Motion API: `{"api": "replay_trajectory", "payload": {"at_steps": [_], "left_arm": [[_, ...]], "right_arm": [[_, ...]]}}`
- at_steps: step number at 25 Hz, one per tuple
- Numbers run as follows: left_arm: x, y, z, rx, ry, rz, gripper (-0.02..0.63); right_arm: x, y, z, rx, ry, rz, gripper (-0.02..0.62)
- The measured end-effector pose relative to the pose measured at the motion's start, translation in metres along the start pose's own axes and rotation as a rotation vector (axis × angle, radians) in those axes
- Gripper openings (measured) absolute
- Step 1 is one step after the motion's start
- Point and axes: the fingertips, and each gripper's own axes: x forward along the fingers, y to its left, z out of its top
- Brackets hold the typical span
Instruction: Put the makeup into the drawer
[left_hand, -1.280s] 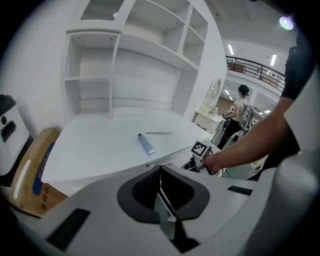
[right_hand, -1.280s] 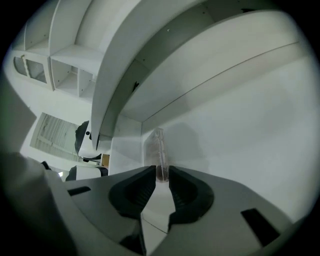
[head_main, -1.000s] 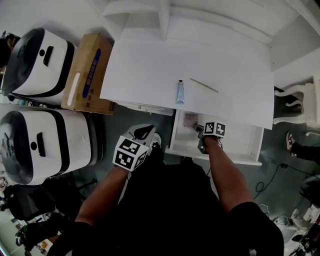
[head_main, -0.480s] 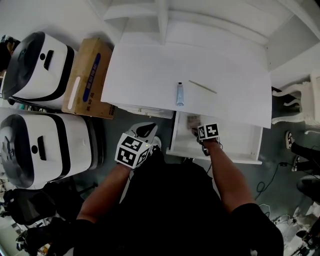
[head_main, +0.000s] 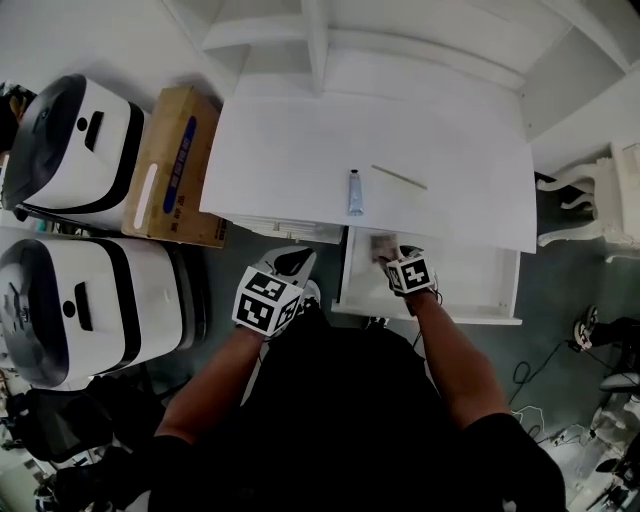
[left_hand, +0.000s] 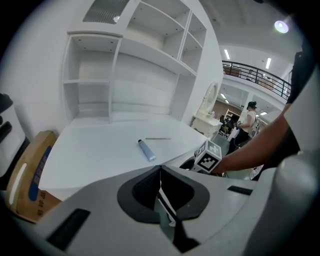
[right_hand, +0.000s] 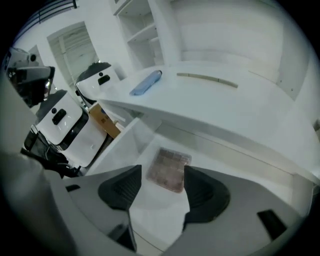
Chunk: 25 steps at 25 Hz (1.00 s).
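Now that the right gripper (right_hand: 161, 189) has just been spreading its jaws wide, the makeup palette (right_hand: 169, 170) lies free on the drawer (head_main: 470, 272) floor just beneath them. One piece looks stowed; a blue tube (head_main: 354, 192) beyond them is not yet put away. The left gripper (left_hand: 159, 190) is pressed together, empty.

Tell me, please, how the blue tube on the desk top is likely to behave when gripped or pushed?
The blue tube looks small, so probably light. Its body seems rounded, so a sideways push may roll it on the smooth desk top. It widens away from its dark cap like a squeeze tube, so it may dent under a firm grip.
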Motion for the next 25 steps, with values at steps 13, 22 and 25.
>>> {"api": "replay_trajectory", "payload": {"at_steps": [13, 22, 25], "left_arm": [[0.013, -0.013, 0.027, 0.003, -0.060, -0.087, 0.011], [0.017, -0.022, 0.036, -0.013, -0.073, -0.140, 0.011], [0.017, -0.024, 0.040, 0.004, -0.078, -0.141, 0.011]], "right_arm": [[-0.168, 0.028, 0.095, 0.259, -0.528, 0.174, 0.080], [-0.217, 0.060, 0.124, 0.210, -0.649, 0.237, 0.028], [-0.217, 0.061, 0.123, 0.211, -0.651, 0.229, 0.028]]}}
